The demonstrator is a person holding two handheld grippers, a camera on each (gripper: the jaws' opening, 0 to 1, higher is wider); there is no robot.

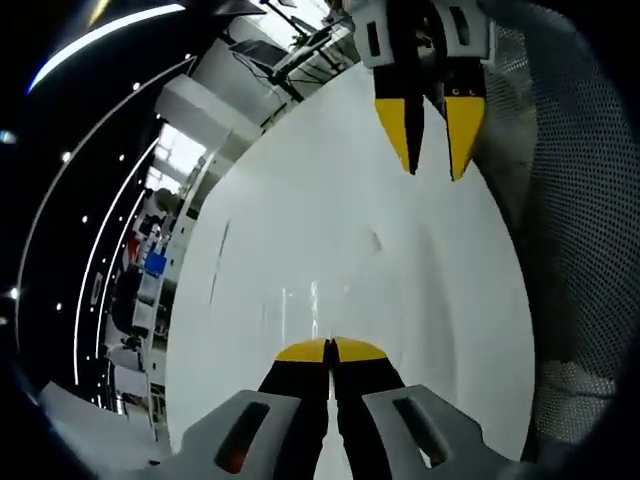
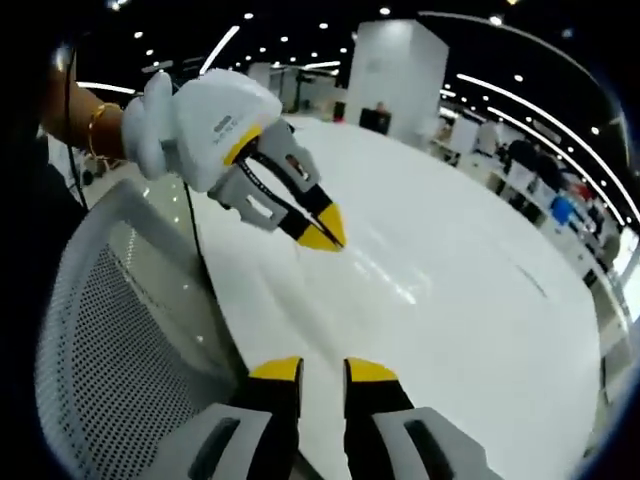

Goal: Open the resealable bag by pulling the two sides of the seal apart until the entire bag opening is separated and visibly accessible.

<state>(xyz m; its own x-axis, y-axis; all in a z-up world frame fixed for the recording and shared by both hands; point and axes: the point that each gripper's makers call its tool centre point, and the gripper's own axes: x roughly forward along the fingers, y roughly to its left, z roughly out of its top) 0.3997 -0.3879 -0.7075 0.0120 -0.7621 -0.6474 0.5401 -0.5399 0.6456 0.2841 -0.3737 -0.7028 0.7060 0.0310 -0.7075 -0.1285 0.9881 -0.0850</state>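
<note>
My left gripper [image 1: 330, 348] has its yellow-tipped jaws pressed together just above the white table [image 1: 300, 230], with nothing visible between them. In the right gripper view the left gripper [image 2: 325, 232] points down at the table top [image 2: 470, 300] from the upper left. My right gripper [image 2: 322, 372] is open, with a bare gap between its tips, near the table's edge. It also hangs open at the top of the left gripper view, the right gripper [image 1: 432, 140] facing my left one. Faint glossy streaks [image 1: 314, 300] lie on the table; I cannot tell if they are clear bag plastic.
A white mesh chair back [image 2: 100, 330] stands against the table's near edge, also showing as mesh [image 1: 580, 200] beside the right gripper. A person's forearm with a gold bracelet [image 2: 93, 120] holds the left gripper. Desks and people fill the hall beyond the table.
</note>
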